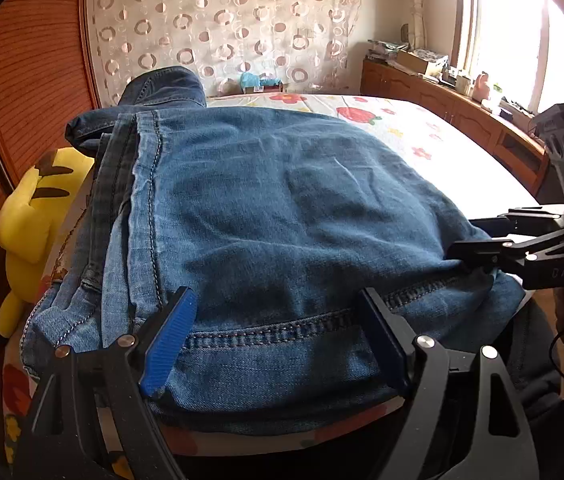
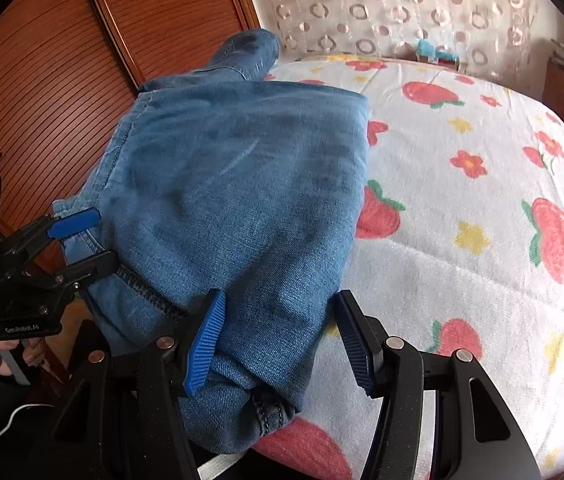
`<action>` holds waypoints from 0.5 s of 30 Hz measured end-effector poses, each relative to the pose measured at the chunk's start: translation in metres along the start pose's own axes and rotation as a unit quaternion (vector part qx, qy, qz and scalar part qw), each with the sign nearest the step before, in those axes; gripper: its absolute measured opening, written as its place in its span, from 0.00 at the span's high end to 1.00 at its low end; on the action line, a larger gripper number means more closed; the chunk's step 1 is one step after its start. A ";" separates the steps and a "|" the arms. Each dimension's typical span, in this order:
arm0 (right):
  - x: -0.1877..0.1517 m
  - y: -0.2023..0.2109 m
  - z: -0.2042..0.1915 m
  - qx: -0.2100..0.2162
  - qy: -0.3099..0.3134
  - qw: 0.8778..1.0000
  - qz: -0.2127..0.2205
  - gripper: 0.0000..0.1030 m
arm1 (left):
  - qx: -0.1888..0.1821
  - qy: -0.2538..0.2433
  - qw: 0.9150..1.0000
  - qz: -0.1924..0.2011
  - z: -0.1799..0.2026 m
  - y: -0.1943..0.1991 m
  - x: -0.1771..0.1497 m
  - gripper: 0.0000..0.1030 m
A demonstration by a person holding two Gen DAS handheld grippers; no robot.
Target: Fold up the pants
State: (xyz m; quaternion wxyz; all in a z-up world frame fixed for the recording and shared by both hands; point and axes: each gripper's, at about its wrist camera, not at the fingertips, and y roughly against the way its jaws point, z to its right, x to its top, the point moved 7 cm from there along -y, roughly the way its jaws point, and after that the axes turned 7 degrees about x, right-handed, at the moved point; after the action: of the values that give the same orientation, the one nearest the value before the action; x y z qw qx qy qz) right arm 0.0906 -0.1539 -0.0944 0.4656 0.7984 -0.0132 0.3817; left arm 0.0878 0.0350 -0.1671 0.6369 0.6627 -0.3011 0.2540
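Blue denim pants (image 1: 273, 216) lie folded in layers on the bed's near corner, one leg end hanging toward the headboard side; they also show in the right wrist view (image 2: 241, 200). My left gripper (image 1: 277, 336) is open, its blue-padded fingers straddling the stitched hem at the near edge. My right gripper (image 2: 277, 340) is open, fingers either side of the pants' near right corner. Each gripper shows in the other's view: the right one (image 1: 478, 240) at the pants' right edge, the left one (image 2: 81, 240) at the left edge.
The bed sheet (image 2: 462, 200) is white with red strawberries and flowers. A yellow plush toy (image 1: 37, 216) sits left of the pants against the wooden wardrobe (image 1: 33, 80). A low wooden cabinet (image 1: 462, 116) with clutter runs under the window at right.
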 end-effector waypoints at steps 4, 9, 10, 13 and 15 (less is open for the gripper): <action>-0.002 0.002 -0.008 0.024 0.012 1.000 0.001 0.62 | -0.002 0.001 1.000 0.007 0.000 -0.001 -0.003 0.20; 0.005 0.011 -0.012 0.039 0.021 0.999 0.026 0.78 | -0.004 0.004 1.000 0.009 -0.007 0.005 -0.007 0.20; 0.008 0.016 -0.015 0.042 0.025 0.998 0.035 0.79 | -0.004 0.004 1.000 0.011 -0.009 0.008 -0.008 0.20; 0.017 0.029 -0.023 0.049 0.038 0.996 0.058 0.80 | -0.010 0.019 1.000 0.015 -0.018 0.021 -0.009 0.20; 0.024 0.036 -0.029 0.052 0.048 0.995 0.069 0.80 | 0.008 0.035 0.999 0.022 -0.033 0.034 -0.006 0.20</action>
State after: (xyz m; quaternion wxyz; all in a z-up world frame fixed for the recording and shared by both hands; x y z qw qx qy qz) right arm 0.0770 -0.1440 -0.0449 0.3961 0.7995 -0.0267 0.4508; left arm 0.0606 0.0680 -0.1463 0.6357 0.6518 -0.2913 0.2935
